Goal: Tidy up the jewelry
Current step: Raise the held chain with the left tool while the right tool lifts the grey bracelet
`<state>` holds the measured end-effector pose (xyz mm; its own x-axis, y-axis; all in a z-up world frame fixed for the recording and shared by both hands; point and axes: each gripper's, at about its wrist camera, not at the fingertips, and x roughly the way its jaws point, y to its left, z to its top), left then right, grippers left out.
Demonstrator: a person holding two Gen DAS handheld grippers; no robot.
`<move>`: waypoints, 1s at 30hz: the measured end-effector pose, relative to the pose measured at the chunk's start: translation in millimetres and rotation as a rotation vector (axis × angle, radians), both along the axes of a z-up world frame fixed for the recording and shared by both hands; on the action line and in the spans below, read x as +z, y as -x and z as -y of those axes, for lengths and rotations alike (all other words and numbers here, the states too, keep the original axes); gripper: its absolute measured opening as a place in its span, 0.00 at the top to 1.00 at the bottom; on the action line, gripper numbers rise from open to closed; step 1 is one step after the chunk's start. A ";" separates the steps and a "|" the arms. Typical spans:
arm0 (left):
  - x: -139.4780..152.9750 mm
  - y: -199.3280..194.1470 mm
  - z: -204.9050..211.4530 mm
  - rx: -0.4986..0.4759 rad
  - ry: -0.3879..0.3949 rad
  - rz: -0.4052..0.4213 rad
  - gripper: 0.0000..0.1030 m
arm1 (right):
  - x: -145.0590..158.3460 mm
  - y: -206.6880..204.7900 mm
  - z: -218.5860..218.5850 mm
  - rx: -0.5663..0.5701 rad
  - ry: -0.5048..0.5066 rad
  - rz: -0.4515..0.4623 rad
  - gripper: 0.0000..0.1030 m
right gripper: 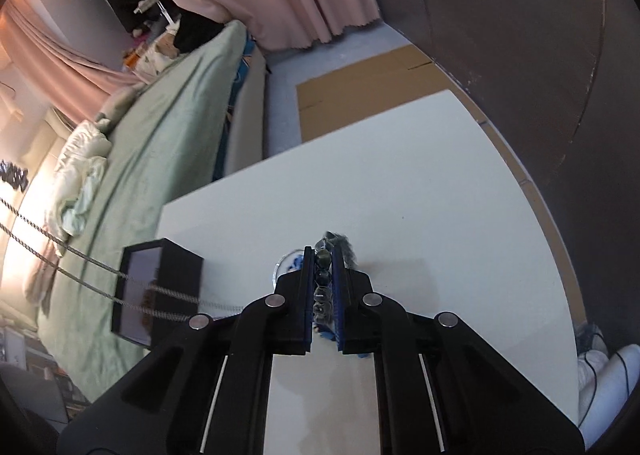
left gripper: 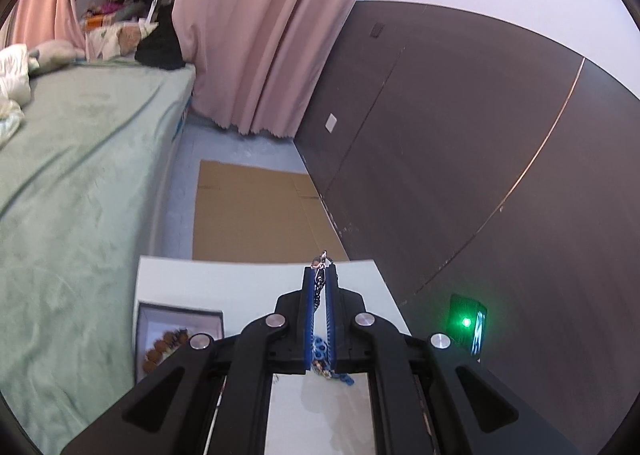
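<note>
In the left wrist view my left gripper (left gripper: 320,271) is shut on a thin metal chain (left gripper: 319,295). Its silver clasp (left gripper: 321,259) sticks out past the fingertips, above the white table (left gripper: 248,283). Blue beads (left gripper: 320,349) hang lower between the fingers. In the right wrist view my right gripper (right gripper: 323,251) is shut on a dark beaded bracelet (right gripper: 322,279) with a grey fuzzy tuft (right gripper: 345,247) at its tip. Two strands of silver chain (right gripper: 96,267) stretch taut from the left edge toward this gripper's base.
An open black box (right gripper: 160,287) stands on the table's left side, with a brown bead bracelet (left gripper: 164,343) inside. A small round dish (right gripper: 289,261) holds blue pieces. A device with a green light (left gripper: 466,321) sits at the right. A green bed (left gripper: 80,175) is on the left and cardboard (left gripper: 256,211) lies on the floor.
</note>
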<state>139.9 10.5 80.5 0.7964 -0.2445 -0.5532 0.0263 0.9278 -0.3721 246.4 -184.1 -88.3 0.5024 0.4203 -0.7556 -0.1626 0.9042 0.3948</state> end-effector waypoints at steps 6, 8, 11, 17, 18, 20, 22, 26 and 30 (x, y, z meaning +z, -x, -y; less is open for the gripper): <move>40.1 7.2 -5.9 0.036 -0.046 0.055 0.97 | 14.4 10.2 11.4 -0.007 -0.086 0.020 0.91; 55.0 8.8 -9.4 0.048 -0.059 0.076 0.97 | 17.7 12.7 15.3 -0.010 -0.111 0.024 0.91; 75.1 12.8 -13.2 0.063 -0.085 0.107 0.97 | 19.2 11.4 19.0 -0.014 -0.145 0.021 0.91; 112.7 21.3 -20.4 0.092 -0.128 0.162 0.97 | 22.7 15.5 26.6 -0.017 -0.186 0.025 0.91; 117.6 22.5 -22.1 0.098 -0.134 0.170 0.97 | 23.8 16.1 27.1 -0.016 -0.191 0.028 0.91; 127.0 25.5 -27.1 0.110 -0.144 0.184 0.97 | 26.1 18.5 28.0 -0.013 -0.194 0.036 0.91; 136.1 28.9 -31.4 0.120 -0.151 0.194 0.97 | 26.3 20.2 28.7 -0.012 -0.195 0.040 0.91; 147.8 34.0 -36.1 0.135 -0.168 0.211 0.97 | 25.5 22.2 27.7 -0.004 -0.193 0.041 0.91; 148.3 36.3 -38.8 0.139 -0.178 0.211 0.97 | 25.3 21.1 25.8 -0.001 -0.193 0.038 0.91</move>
<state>103.6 49.2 228.8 0.9173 -0.0393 -0.3963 -0.0457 0.9781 -0.2029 225.3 -209.8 -63.0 0.5297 0.5550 -0.6414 -0.1796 0.8125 0.5546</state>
